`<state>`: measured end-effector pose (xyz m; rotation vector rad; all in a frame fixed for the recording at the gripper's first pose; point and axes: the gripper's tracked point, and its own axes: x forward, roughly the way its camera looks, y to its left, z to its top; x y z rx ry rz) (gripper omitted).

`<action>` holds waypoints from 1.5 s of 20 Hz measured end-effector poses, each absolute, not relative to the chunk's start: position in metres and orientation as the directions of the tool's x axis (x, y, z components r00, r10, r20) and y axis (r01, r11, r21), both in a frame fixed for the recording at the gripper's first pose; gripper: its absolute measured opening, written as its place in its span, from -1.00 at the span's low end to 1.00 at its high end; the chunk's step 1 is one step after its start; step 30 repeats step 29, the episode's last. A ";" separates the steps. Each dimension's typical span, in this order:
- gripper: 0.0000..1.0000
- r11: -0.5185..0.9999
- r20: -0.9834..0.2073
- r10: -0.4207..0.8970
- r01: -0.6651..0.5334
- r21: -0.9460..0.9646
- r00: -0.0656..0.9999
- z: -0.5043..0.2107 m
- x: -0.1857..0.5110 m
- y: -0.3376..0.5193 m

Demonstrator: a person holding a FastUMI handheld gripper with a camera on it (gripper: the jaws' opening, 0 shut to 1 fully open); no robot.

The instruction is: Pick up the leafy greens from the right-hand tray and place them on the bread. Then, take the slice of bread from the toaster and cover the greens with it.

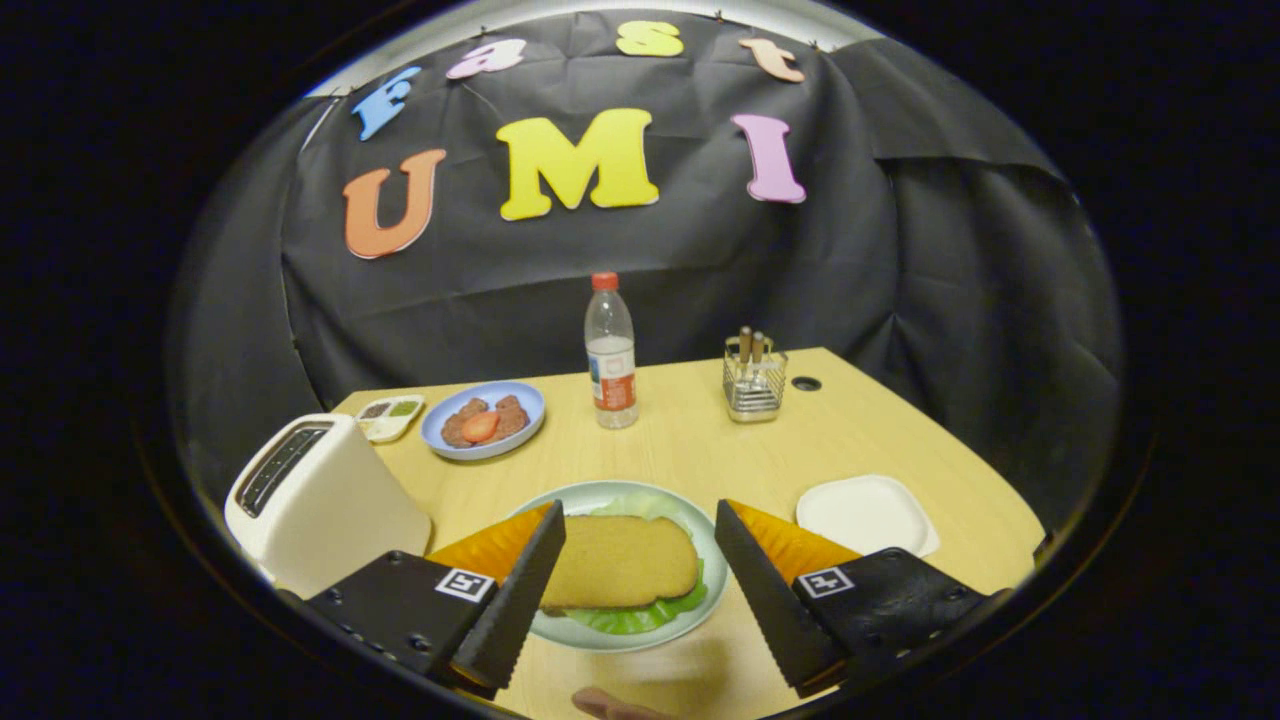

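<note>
The gripper [640, 560] is held above the near part of the table [880, 430], its two fingers [520, 590] spread wide apart and holding nothing. Between them, and lower down, a pale green plate [715, 590] is seen. On it lies a slice of bread [620, 560], with leafy greens [640, 618] showing beneath it at the near rim and again at the far rim. Whether a second slice lies under the greens cannot be told — the top slice hides it.

The right-hand tray [866, 514], white and set just beyond the right finger, is found bare. The toaster [320, 500] stands beside the left finger; its slot appears dark, and no bread is seen rising from it.

Judged from this layout, both steps of the task appear done: greens off the tray, bread laid over them. The step in hand is taken to be the release, or the check that follows it.

The next move calls for little — a clean lift away from the plate, with the fingers kept apart so that the top slice is not dragged. The slice is judged to sit roughly square over the greens.

Beyond the plate stand a water bottle [610, 350], a wire utensil holder [754, 385], a blue plate of food [484, 420] and a small sauce dish [390, 416], all well apart from the work. A fingertip [610, 706] is noted at the table's near edge.
</note>
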<state>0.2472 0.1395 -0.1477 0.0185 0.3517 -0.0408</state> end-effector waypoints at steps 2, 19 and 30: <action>0.95 0.998 -0.285 -0.052 0.045 -0.032 0.957 -0.127 0.225 0.145; 0.92 0.997 -0.022 -0.064 0.063 -0.054 0.998 -0.023 0.049 0.152; 0.92 0.997 0.005 -0.019 0.019 -0.079 1.000 -0.015 -0.008 0.148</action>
